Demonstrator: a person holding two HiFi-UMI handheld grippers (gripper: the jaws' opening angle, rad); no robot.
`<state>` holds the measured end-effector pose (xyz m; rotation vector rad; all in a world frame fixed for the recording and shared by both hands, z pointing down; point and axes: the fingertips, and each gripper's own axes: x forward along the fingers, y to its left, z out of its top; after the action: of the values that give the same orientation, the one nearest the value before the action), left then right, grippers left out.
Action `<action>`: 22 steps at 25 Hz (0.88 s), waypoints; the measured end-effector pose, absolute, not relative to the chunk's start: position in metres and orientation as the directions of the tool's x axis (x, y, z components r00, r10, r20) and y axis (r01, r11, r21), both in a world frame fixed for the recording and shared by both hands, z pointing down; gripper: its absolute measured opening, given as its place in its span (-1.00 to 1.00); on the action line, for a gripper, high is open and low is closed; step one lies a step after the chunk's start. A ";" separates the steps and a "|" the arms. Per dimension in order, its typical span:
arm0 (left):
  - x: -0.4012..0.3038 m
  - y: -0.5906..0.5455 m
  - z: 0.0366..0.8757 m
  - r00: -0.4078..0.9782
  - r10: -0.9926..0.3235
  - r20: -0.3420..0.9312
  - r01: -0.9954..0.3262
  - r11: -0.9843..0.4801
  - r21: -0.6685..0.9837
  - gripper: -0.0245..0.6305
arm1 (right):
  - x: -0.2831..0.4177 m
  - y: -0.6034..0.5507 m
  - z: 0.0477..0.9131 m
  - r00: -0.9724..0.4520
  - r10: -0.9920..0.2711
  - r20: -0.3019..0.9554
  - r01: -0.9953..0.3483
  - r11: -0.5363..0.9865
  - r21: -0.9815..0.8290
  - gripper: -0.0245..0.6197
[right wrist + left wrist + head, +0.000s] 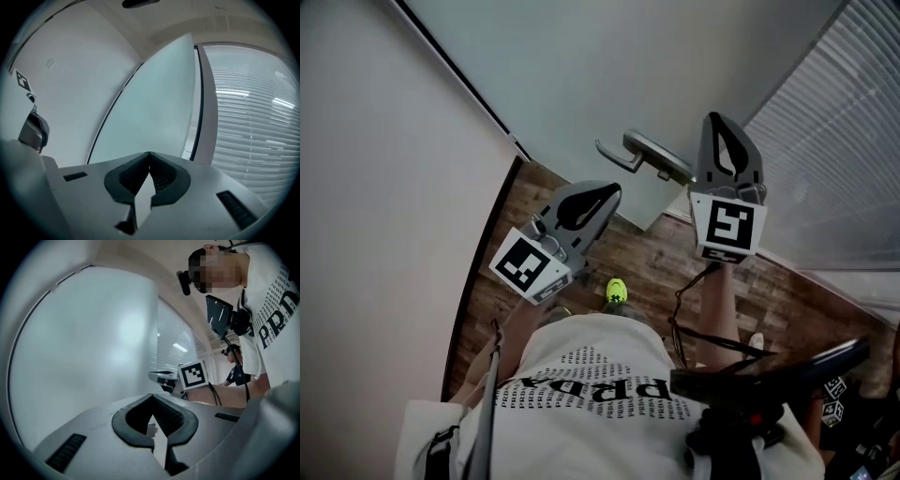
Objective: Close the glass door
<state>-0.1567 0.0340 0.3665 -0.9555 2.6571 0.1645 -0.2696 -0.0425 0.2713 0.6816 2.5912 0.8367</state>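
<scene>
The frosted glass door point(581, 66) fills the top of the head view, with its metal lever handle point(639, 153) near the door's edge. My right gripper point(718, 118) is shut and empty, pointing at the door just right of the handle. Lower and to the left, my left gripper point(612, 190) is also shut on nothing, a little short of the handle. In the left gripper view the glass door point(84, 348) lies ahead, with the lever handle point(160, 377) and the right gripper's marker cube point(193, 373) to the right. The right gripper view faces the glass door point(154, 103).
A plain wall point(384, 187) runs along the left of the door. A window with slatted blinds point(844, 122) stands at the right; the blinds point(248, 122) also show in the right gripper view. Wooden floor point(647, 262) lies below. A second person point(236, 366) stands behind.
</scene>
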 end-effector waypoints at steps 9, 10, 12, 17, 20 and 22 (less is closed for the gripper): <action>-0.170 0.028 0.385 -0.744 -0.597 -0.301 -0.631 0.775 0.023 -0.94 | -0.340 -0.066 0.260 -0.855 0.472 -0.215 0.285 0.775 0.565 -0.93; -0.171 0.028 0.385 -0.746 -0.594 -0.301 -0.628 0.778 0.023 -0.94 | -0.343 -0.066 0.259 -0.854 0.475 -0.214 0.292 0.777 0.558 -0.93; -0.172 0.029 0.383 -0.750 -0.591 -0.298 -0.625 0.781 0.023 -0.94 | -0.344 -0.060 0.259 -0.847 0.489 -0.208 0.310 0.773 0.553 -0.93; -0.178 0.037 0.380 -0.758 -0.583 -0.292 -0.618 0.785 0.038 -0.94 | -0.348 -0.042 0.262 -0.837 0.520 -0.169 0.355 0.752 0.555 -0.93; -0.180 0.033 0.374 -0.761 -0.580 -0.291 -0.616 0.787 0.041 -0.94 | -0.350 -0.043 0.261 -0.835 0.528 -0.155 0.375 0.752 0.543 -0.93; -0.177 0.031 0.371 -0.762 -0.577 -0.293 -0.614 0.788 0.043 -0.94 | -0.348 -0.043 0.260 -0.834 0.531 -0.148 0.380 0.749 0.542 -0.93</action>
<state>-0.1772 0.0314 0.3714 -0.9225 2.7154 0.1983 -0.3483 -0.0429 0.2605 0.7098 2.6553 0.7308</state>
